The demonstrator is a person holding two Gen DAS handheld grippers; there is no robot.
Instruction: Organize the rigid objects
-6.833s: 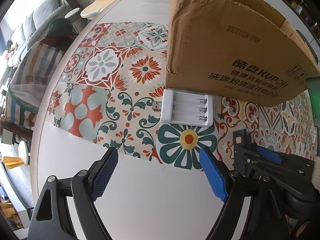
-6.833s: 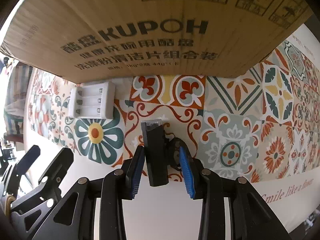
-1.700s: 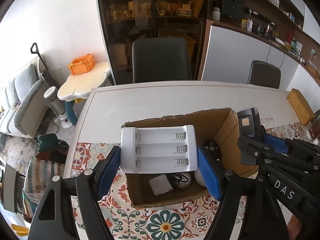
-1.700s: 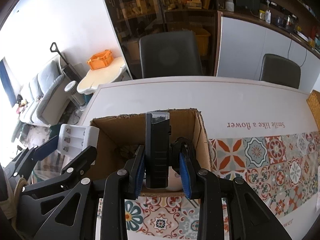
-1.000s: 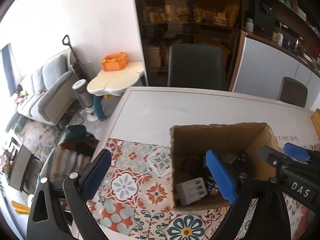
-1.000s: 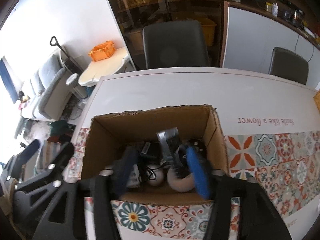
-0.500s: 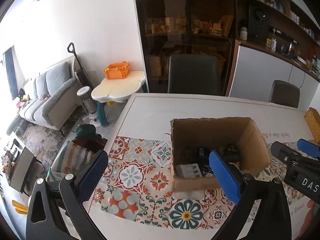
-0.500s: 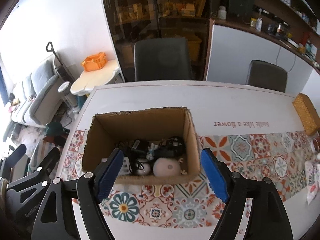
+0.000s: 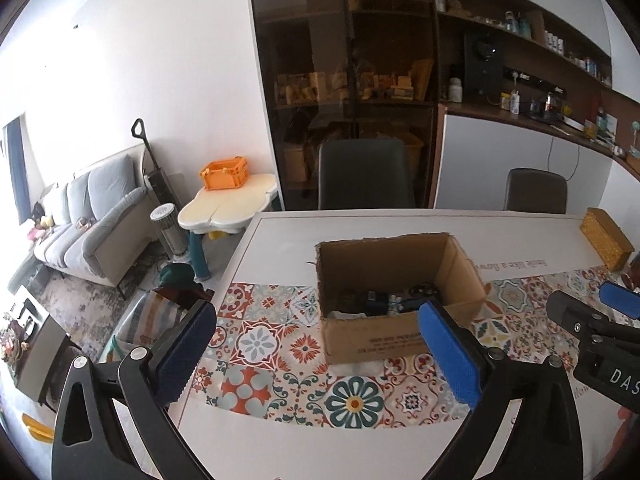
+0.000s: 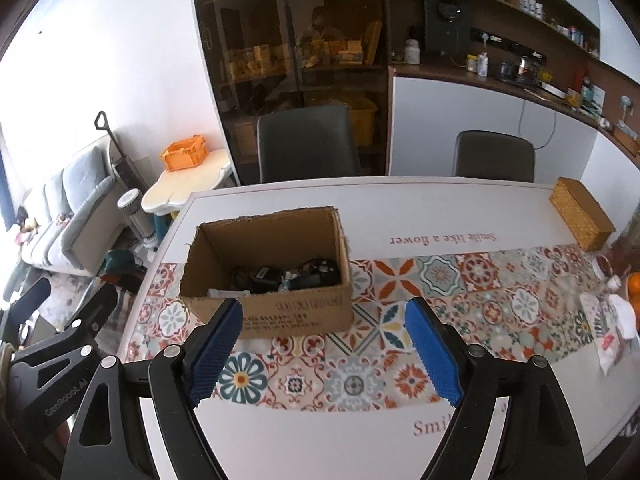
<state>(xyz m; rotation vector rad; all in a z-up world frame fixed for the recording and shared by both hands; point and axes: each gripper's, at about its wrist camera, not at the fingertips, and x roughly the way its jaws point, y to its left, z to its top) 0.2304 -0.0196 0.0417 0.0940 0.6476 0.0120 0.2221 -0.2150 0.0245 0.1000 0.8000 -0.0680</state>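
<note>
An open cardboard box point(image 9: 396, 336) stands on the patterned runner of the white table; it also shows in the right wrist view point(image 10: 296, 312). Inside lie several dark gadgets point(image 10: 288, 276) and a white battery charger point(image 10: 224, 293), partly hidden by the front wall. My left gripper point(image 9: 320, 352) is open and empty, held above the table's near edge in front of the box. My right gripper point(image 10: 322, 354) is open and empty, also in front of the box and above it. The right gripper also shows at the right edge of the left wrist view point(image 9: 600, 332).
A woven tissue box point(image 10: 580, 218) sits at the table's far right. Small items and a cloth point(image 10: 612, 328) lie at the right edge. Two dark chairs point(image 10: 306, 144) stand behind the table. A sofa point(image 9: 80, 220) and a small table with an orange crate point(image 9: 224, 176) stand left.
Both grippers let their objects go into the box: the white charger from the left, the black device from the right. Both have since pulled back and up, open and empty.
</note>
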